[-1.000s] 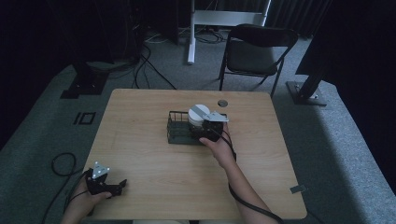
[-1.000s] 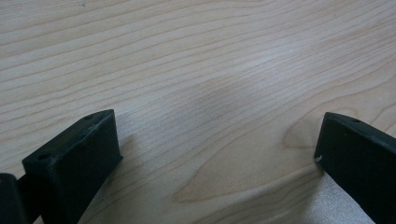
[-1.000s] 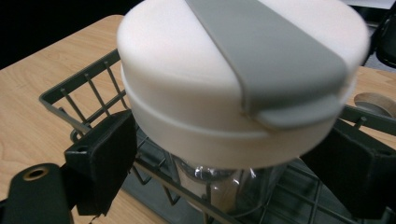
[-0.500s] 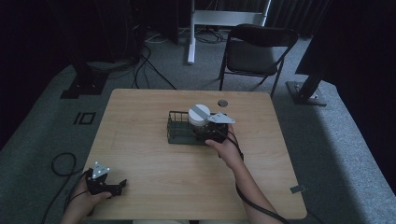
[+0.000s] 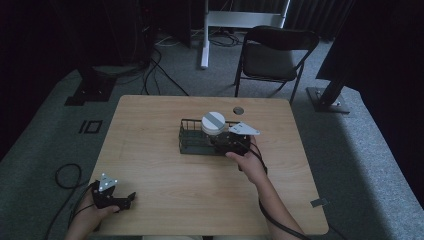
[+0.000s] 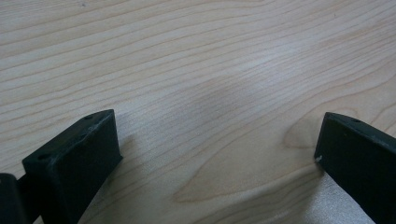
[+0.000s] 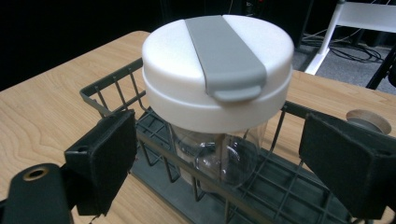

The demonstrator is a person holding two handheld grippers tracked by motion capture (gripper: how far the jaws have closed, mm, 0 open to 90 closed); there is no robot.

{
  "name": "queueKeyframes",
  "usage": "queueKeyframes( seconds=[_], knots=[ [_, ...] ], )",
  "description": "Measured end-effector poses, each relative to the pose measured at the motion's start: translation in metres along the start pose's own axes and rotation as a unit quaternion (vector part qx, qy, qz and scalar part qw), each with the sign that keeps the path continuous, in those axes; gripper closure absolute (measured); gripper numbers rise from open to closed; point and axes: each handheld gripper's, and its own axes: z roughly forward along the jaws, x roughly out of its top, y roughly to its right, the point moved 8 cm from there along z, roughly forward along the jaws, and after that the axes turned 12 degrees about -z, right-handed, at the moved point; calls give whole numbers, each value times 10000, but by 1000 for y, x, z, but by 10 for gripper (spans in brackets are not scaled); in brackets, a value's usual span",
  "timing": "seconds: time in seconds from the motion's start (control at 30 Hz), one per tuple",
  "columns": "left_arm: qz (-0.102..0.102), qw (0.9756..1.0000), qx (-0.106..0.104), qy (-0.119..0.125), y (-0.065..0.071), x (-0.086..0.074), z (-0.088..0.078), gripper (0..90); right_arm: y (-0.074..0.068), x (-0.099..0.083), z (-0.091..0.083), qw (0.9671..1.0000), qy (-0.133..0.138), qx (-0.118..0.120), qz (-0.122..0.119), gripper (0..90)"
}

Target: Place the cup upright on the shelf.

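A clear glass jar (image 7: pixel 219 161) with a white lid (image 7: pixel 217 70) crossed by a grey strap stands upright at the right end of a dark wire basket (image 5: pixel 192 142) in the middle of the table. My right gripper (image 7: pixel 224 161) is open just in front of the jar, its jaws wide on either side and touching nothing. From above, the right gripper (image 5: pixel 221 141) sits at the basket's near right corner beside the jar (image 5: pixel 213 122). My left gripper (image 5: pixel 120 200) rests at the front left of the table. The left gripper (image 6: pixel 215 149) is open over bare wood.
A small round disc (image 5: pixel 238 110) lies on the wooden table (image 5: pixel 150 150) behind the basket, seen at the right as the disc (image 7: pixel 369 120). A folding chair (image 5: pixel 272 55) stands beyond the far edge. Cables trail on the floor at the left.
My right hand and gripper have shifted slightly to the right and back from the jar, which stays in the basket. The left gripper has not moved.
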Motion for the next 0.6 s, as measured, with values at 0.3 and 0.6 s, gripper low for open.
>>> queueKeyframes(
  seconds=[0.3, 0.6],
  knots=[
    [1, 10000, 0, 0, 0, 0, 0, 3, 7, -4, -19, 9999, 103, -53, 11, 114],
    [-1, 10000, 0, 0, 0, 0, 0, 3, 13, -8, -40, 9996, 222, -150, -25, 114]
  ],
)
